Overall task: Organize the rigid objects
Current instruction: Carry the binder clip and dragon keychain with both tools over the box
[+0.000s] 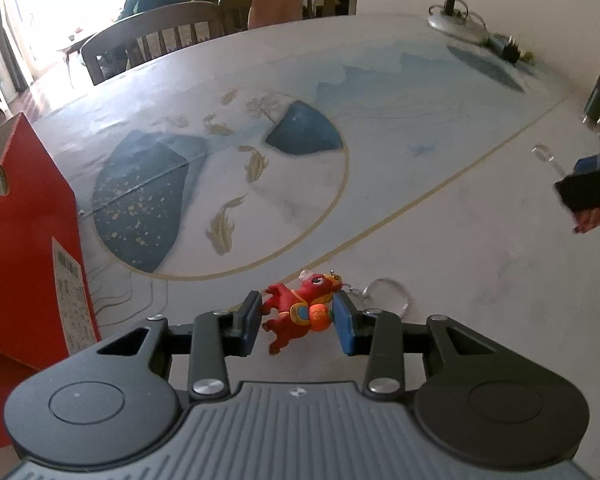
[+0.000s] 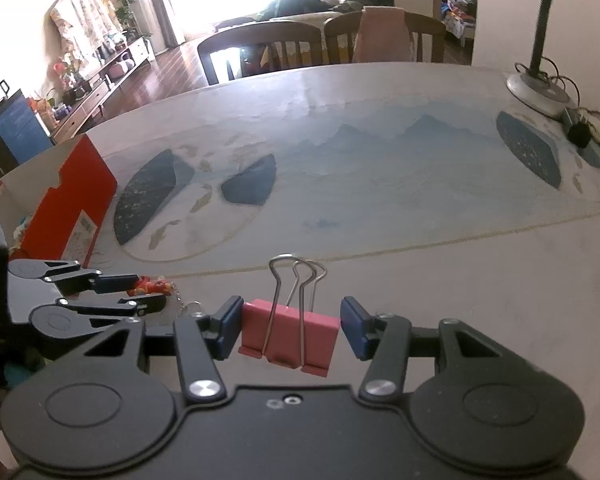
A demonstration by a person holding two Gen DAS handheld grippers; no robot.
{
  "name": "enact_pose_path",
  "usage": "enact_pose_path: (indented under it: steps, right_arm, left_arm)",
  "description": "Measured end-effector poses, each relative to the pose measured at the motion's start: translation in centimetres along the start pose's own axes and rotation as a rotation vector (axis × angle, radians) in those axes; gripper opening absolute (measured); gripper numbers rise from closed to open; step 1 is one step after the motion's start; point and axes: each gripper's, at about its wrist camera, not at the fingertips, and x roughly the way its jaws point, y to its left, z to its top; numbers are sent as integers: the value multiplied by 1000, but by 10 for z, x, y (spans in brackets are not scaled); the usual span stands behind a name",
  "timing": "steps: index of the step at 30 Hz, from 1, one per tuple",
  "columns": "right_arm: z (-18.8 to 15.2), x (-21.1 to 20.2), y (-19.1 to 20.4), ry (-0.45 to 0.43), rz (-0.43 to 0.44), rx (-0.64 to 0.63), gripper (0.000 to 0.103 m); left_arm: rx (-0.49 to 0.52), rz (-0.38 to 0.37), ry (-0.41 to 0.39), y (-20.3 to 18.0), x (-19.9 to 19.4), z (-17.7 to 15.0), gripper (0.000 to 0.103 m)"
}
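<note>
A red dragon keychain figure with a metal ring sits between the blue pads of my left gripper, which is shut on it just above the table. It also shows small in the right wrist view, held by the left gripper. A pink binder clip with its wire handles up sits between the pads of my right gripper; the left pad touches it, the right pad stands just clear. The right gripper shows at the edge of the left wrist view.
An open red cardboard box stands at the left, also in the right wrist view. The table carries a blue and white patterned mat. A lamp base with cables stands at the far right. Chairs line the far edge.
</note>
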Motion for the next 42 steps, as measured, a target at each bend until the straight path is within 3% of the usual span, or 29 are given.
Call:
enact_pose_path:
  steps: [7,16,31,42]
  right_arm:
    - [17,-11,25,-23,40,-72,52]
    - [46,-22,86,-61,145,-185,52]
    - [88,-5,210,-118,271,-358,52]
    - [102,45,284,-80,306,-451,52]
  left_arm:
    - [-75,-28,-54,20,-43,11,37]
    - [-198,-20,-126,74,-105,24,37]
    - [-336,146,-203,204,-178,9,37]
    - [-403,228,-144,278,-172,-26,37]
